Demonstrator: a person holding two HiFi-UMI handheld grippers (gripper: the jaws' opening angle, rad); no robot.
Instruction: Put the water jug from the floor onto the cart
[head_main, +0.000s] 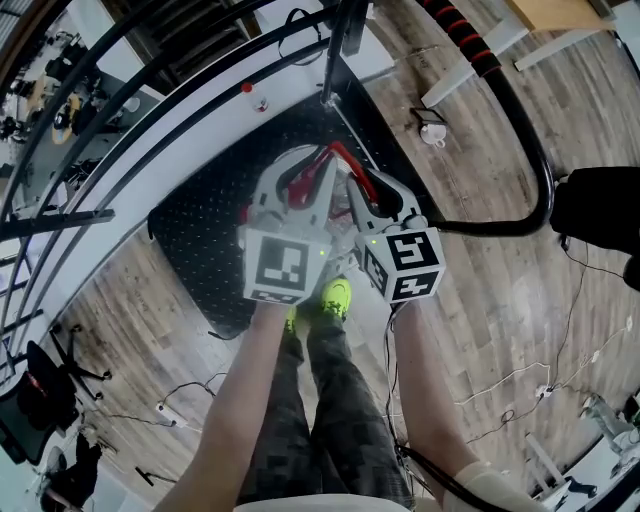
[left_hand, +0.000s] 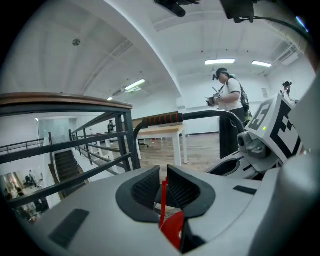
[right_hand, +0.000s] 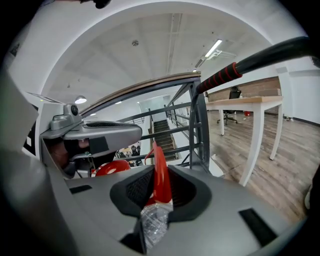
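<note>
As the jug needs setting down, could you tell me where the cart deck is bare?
The cart deck lies bare left of the left gripper and beyond the jug toward the handle post. Crowded by the shoes at its near edge.

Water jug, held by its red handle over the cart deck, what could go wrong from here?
1. The left gripper pinches only a thin edge of the red handle; the water jug could twist or slip.
2. The right gripper sits tight beside the left; they may knock together on release.
3. The jug hangs near the black cart deck edge by the person's shoes; set short, it might tip off.
</note>
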